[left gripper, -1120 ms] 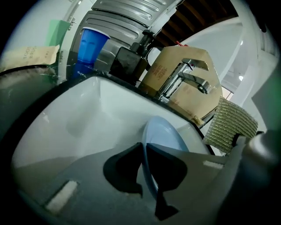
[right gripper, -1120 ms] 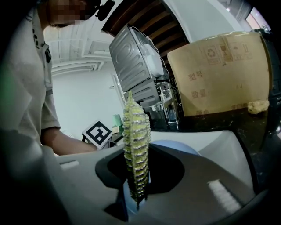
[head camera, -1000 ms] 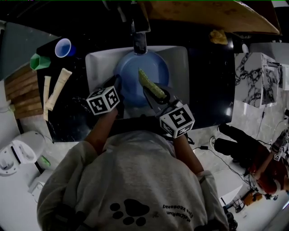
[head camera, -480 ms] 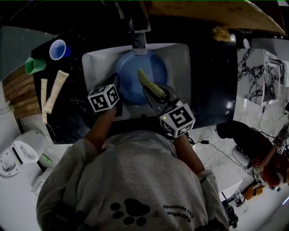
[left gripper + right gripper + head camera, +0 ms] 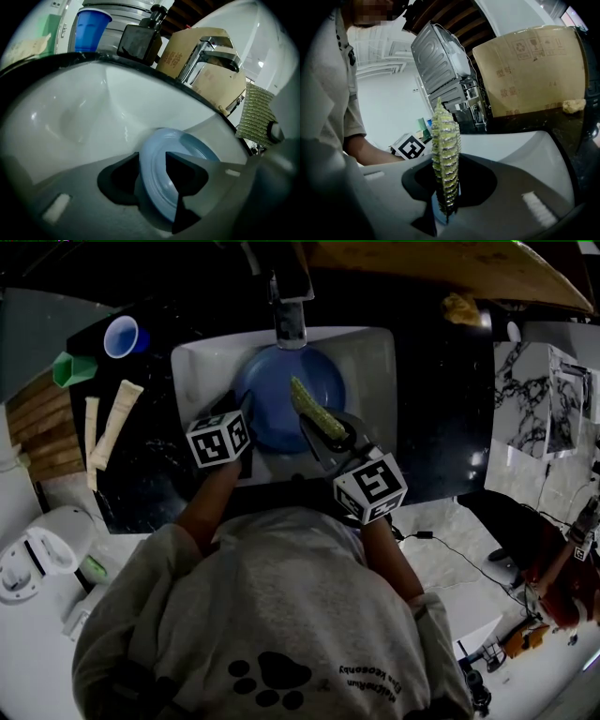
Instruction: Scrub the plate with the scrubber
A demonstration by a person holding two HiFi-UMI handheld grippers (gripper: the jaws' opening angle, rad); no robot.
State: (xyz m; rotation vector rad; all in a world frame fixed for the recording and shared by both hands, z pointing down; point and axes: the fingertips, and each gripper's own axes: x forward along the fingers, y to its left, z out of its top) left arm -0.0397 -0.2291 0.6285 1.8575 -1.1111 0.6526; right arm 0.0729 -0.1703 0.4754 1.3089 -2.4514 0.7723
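A blue plate [image 5: 272,395] lies in the white sink [image 5: 375,367] under the faucet. My left gripper [image 5: 246,420] is at the plate's near left edge. In the left gripper view its jaws have just been opening and stand apart on either side of the plate's rim [image 5: 197,145], with gaps showing, so the left gripper [image 5: 152,168] is open. My right gripper [image 5: 323,435] is shut on a yellow-green scrubber [image 5: 314,411], which stands upright from the right gripper [image 5: 446,197] as a ribbed strip [image 5: 445,150], over the plate's right half.
A faucet [image 5: 289,320] overhangs the sink's far side. On the dark counter to the left stand a blue cup [image 5: 124,336], a green cup [image 5: 73,368] and two pale tubes [image 5: 117,423]. A cardboard box [image 5: 422,268] and a yellow sponge [image 5: 459,307] sit at the far right.
My left gripper has dipped a little toward the sink at the plate's edge. The right gripper and scrubber have stayed where they were.
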